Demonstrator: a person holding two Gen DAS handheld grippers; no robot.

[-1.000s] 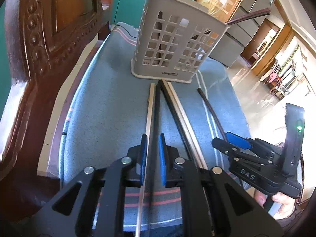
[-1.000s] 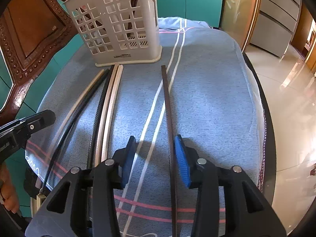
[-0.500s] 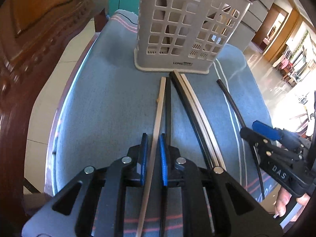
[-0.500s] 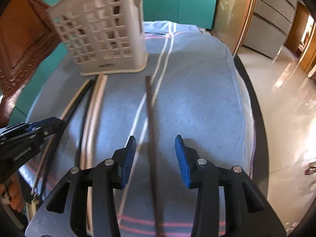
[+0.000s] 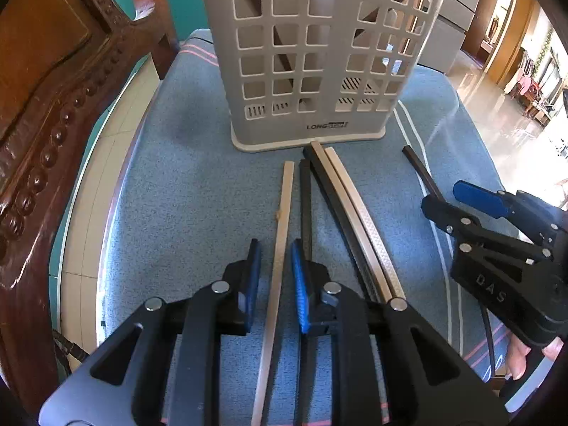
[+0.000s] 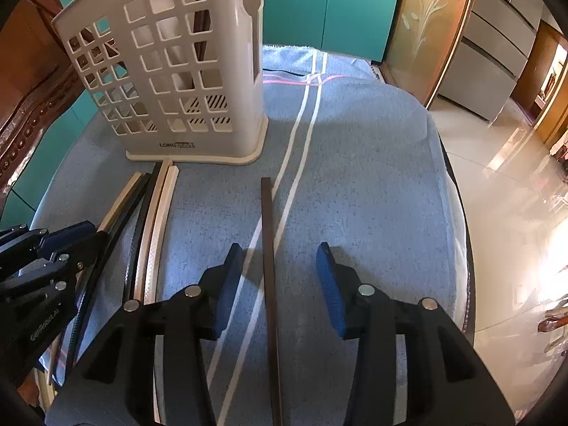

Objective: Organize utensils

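Observation:
A beige slotted utensil holder (image 5: 312, 56) stands on the blue cloth; it also shows in the right wrist view (image 6: 177, 71). Several long sticks lie in front of it. My left gripper (image 5: 275, 266) is open, its blue pads either side of a beige stick (image 5: 282, 227), with gaps to both pads. A black stick (image 5: 305, 198) and a beige pair (image 5: 351, 202) lie just right. My right gripper (image 6: 280, 277) is open wide over a dark brown stick (image 6: 268, 248). That stick (image 5: 422, 172) and the right gripper (image 5: 472, 206) show in the left wrist view.
A carved wooden chair back (image 5: 46, 113) stands close on the left of the table. The cloth-covered table edge (image 6: 458, 248) drops off to a shiny tiled floor on the right. Teal cabinets (image 6: 330, 3) stand behind the table.
Both grippers have moved forward toward the holder. The left jaws have widened around the beige stick. The right gripper has shifted so the brown stick lies between its pads.

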